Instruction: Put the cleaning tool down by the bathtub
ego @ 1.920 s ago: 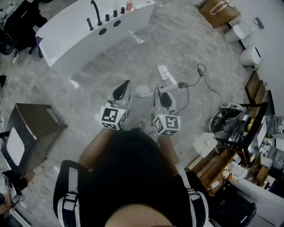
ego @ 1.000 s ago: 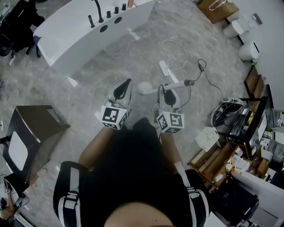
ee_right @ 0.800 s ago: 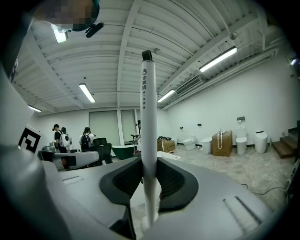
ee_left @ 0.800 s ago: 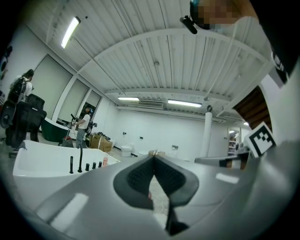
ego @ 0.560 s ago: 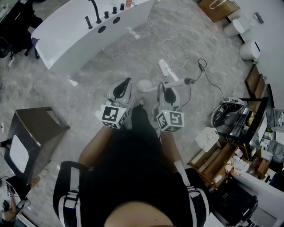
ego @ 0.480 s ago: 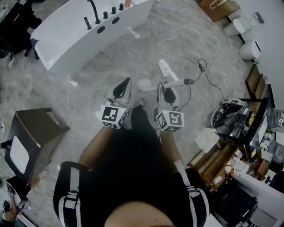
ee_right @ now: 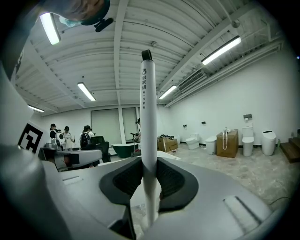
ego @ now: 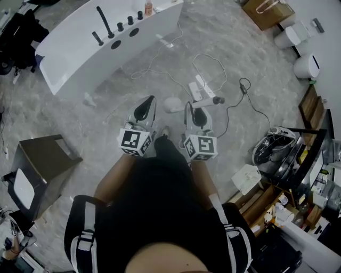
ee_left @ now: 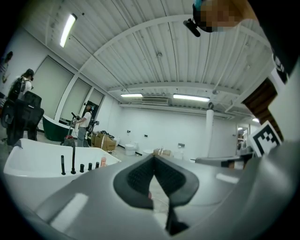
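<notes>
Right hand-held gripper (ee_right: 149, 166) is clamping the cleaning tool (ee_right: 148, 117). Both pads are pressing on the white handle, which is standing upright between the jaws in the right gripper view. In the head view the tool is lying crosswise over the grey floor (ego: 106, 112), with its round white head sitting between the two grippers. The white bathtub (ego: 74, 50) is sitting far left, well apart from the tool. Left hand-held gripper (ee_left: 154, 161) is holding nothing; its pads are meeting at the tips.

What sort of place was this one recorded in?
Probably a bathroom-fixture showroom or workshop hall: a freestanding white bathtub stands on open marble-look floor, toilets stand along the wall, and a cardboard box sits nearby.
</notes>
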`<state>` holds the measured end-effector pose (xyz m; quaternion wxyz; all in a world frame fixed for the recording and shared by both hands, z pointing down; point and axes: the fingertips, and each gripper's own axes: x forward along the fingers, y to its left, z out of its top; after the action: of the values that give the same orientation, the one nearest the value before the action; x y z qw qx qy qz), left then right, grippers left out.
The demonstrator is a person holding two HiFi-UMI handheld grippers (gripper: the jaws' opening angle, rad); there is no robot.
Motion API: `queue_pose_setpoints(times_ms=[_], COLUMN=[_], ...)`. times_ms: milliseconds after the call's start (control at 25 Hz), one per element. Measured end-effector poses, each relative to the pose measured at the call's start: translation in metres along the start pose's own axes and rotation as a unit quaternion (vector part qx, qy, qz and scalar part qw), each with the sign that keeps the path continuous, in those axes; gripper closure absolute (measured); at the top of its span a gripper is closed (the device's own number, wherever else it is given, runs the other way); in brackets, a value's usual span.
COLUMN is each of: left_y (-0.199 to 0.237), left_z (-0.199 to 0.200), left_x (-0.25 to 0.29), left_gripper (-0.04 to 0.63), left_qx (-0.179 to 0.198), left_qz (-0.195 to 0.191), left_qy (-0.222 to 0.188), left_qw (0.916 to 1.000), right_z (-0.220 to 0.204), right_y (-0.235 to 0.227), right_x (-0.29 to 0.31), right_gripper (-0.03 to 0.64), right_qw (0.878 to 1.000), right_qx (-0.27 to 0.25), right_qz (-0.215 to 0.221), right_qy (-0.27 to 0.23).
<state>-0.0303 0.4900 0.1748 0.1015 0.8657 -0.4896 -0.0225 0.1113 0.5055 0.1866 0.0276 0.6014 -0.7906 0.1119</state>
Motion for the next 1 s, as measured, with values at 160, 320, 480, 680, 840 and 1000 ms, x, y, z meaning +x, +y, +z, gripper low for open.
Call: queue_pose_setpoints(times_ms=[160,320,480,680,840,1000], left_y=[-0.010,-0.017,-0.019,-0.019,-0.013,-0.004], left_z=[-0.005,-0.004,-0.003,0.001,0.004,0.003], left_x=[0.031,0.056,0.072,0.087,0.103,0.125], left_gripper=[0.586,0.586,0.586,0.586,0.586,0.586], left_qx=[0.001,0.007,0.010,0.012,0.012,0.010], left_qz=[0.011,0.024,0.040,0.052,0.054,0.047], left_qy=[0.007,0.005,0.005,0.003,-0.004,-0.005], left_qw=[0.9999,0.9997,0.9991,0.9986,0.9985,0.9988], right_z=[0.006,0.013,0.014,0.017,0.021,0.025], right_y=[-0.032,-0.058,-0.078,-0.091,-0.096,-0.102], right_x=[0.018,0.035,0.050,0.063,0.078,0.097], right_gripper=[0.523,0.523,0.523,0.523,0.523,0.523], right_qw=[1.000,1.000,0.999,0.999,0.999,0.999], right_qx=[0.005,0.007,0.007,0.004,0.000,-0.001], right_qz=[0.008,0.019,0.031,0.036,0.037,0.034], right_qy=[0.004,0.002,-0.001,0.012,0.011,0.006])
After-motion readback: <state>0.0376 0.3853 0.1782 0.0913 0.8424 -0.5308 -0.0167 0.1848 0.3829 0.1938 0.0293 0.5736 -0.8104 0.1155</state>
